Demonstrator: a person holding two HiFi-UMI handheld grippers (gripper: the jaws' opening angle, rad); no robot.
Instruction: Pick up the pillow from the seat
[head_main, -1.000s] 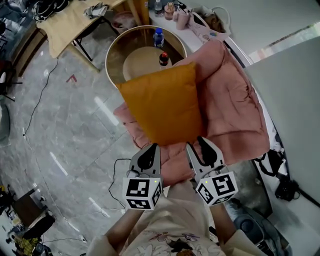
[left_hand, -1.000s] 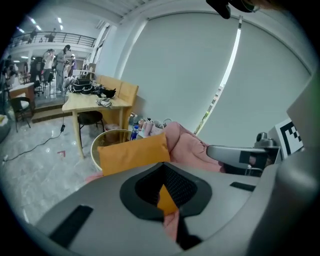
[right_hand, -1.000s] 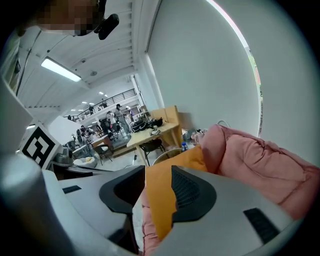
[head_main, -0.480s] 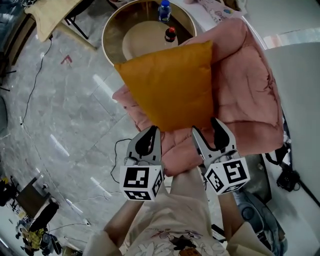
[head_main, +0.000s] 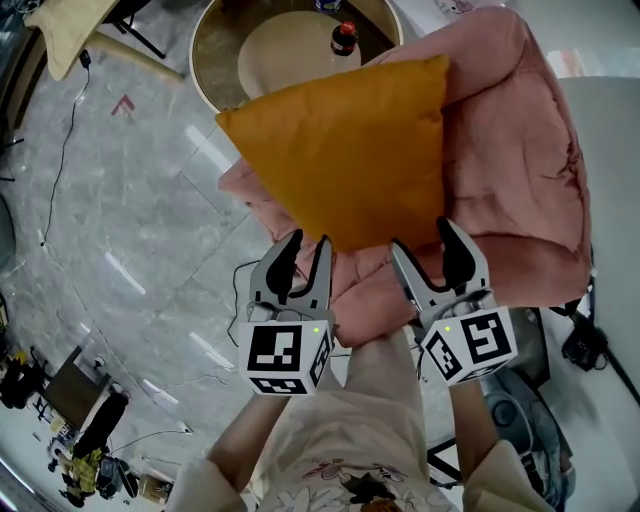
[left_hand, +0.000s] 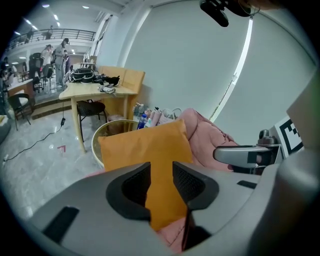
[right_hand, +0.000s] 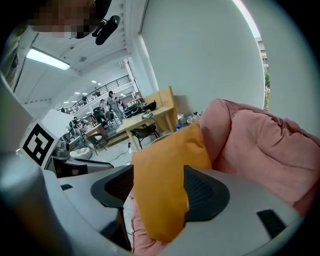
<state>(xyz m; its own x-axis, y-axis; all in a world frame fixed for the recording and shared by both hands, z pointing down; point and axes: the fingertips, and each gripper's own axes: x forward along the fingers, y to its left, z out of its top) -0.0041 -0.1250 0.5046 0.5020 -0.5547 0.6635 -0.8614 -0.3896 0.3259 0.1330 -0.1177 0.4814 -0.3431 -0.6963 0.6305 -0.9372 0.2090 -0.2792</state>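
Note:
An orange pillow stands on the pink padded seat, leaning on its backrest. Both grippers sit at the pillow's lower edge. My left gripper has its jaws opening, still narrow, just below the pillow's bottom corner. In the left gripper view the orange pillow fills the slim gap between its jaws. My right gripper has its jaws opening wider. In the right gripper view the pillow hangs in that gap, and I see no pad squeezing it.
A round gold-rimmed table with a dark red-capped bottle stands beyond the seat. A wooden table and chair stand further off. Cables run over the grey marble floor. A white wall lies to the right.
Both grippers have come closer to the pillow's lower edge. The left jaws, together before, now stand slightly apart. The right jaws have spread wider.

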